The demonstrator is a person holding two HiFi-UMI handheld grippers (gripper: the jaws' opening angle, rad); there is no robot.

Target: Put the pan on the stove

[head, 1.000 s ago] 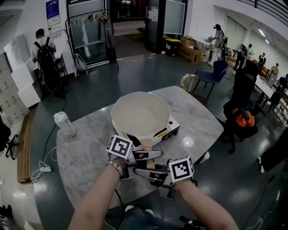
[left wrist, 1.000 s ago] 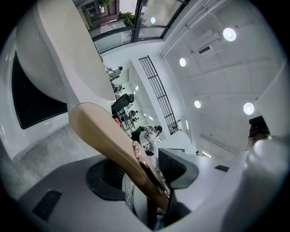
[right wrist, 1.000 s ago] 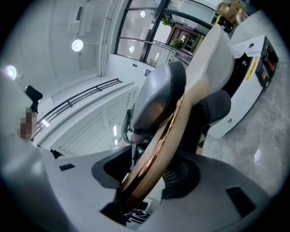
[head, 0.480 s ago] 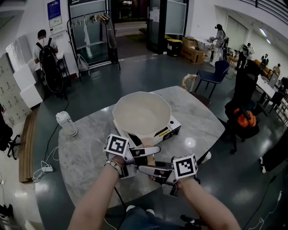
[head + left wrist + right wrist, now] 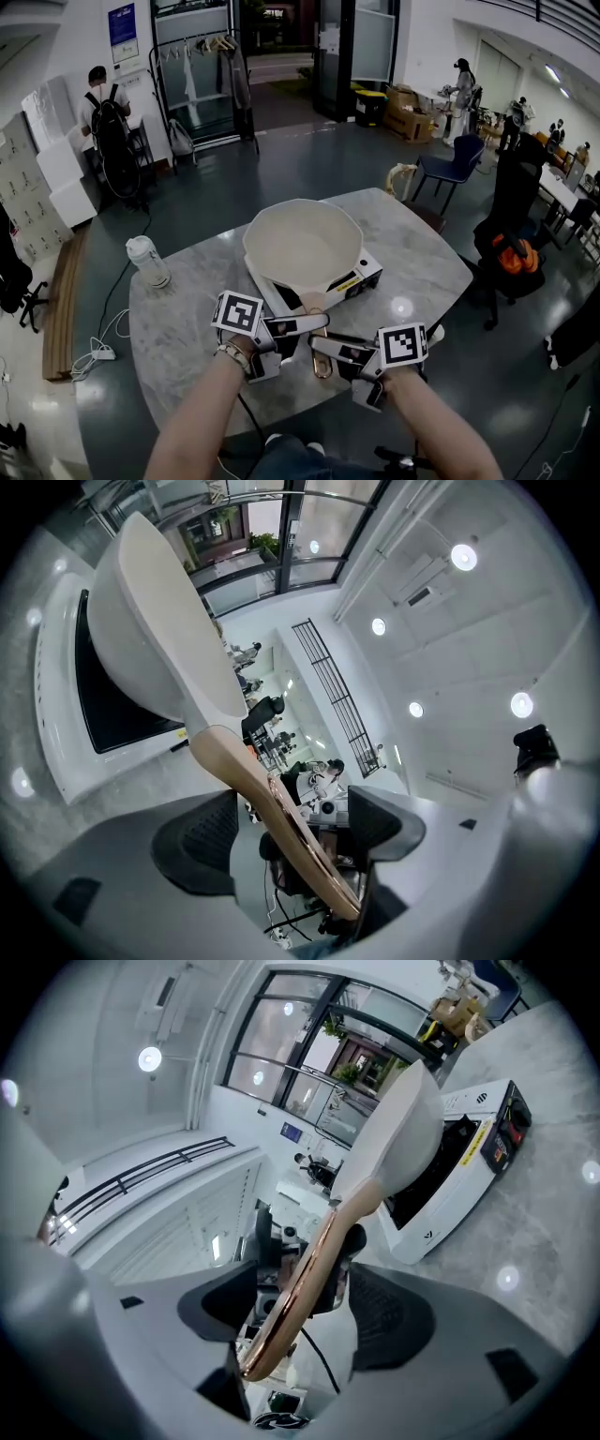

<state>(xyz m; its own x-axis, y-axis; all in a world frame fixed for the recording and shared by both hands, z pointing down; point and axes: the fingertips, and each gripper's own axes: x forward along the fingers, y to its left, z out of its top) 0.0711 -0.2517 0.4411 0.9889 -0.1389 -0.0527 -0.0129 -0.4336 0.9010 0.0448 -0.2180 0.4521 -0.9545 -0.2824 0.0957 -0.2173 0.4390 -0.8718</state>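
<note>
Head view, seen from my remote station: a cream pan (image 5: 302,246), wide and shallow with a faceted rim and a matte inside, sits on the black glass top of a white portable stove (image 5: 364,273). The stove has a yellow label strip on its side and stands near the middle of a rounded, grey-veined marble table (image 5: 183,309). The pan's handle (image 5: 310,307) is tan and wood-toned with a copper-coloured loop at its end, and it runs toward 6 o'clock past the stove's edge.

The left gripper (image 5: 309,330) lies at 7 o'clock of the pan and the right gripper (image 5: 323,354) at 5 o'clock. Both are level and flank the handle.

Left gripper view: the jaws have just been opening and stand wide. The handle passes between the dimpled black pads, which do not press on it.

Right gripper view: these jaws have also just been opening and stand wide. The copper loop is between the pads, ungripped.

Surroundings:
- A clear water bottle (image 5: 150,262) with a pale cap stands at 10 o'clock on the table, well apart from the stove.
- A blue chair (image 5: 452,161) stands beyond the table at 2 o'clock.
- A black office chair (image 5: 511,220) stands at 3 o'clock.
- The wearer's forearms cover the table's near edge.
</note>
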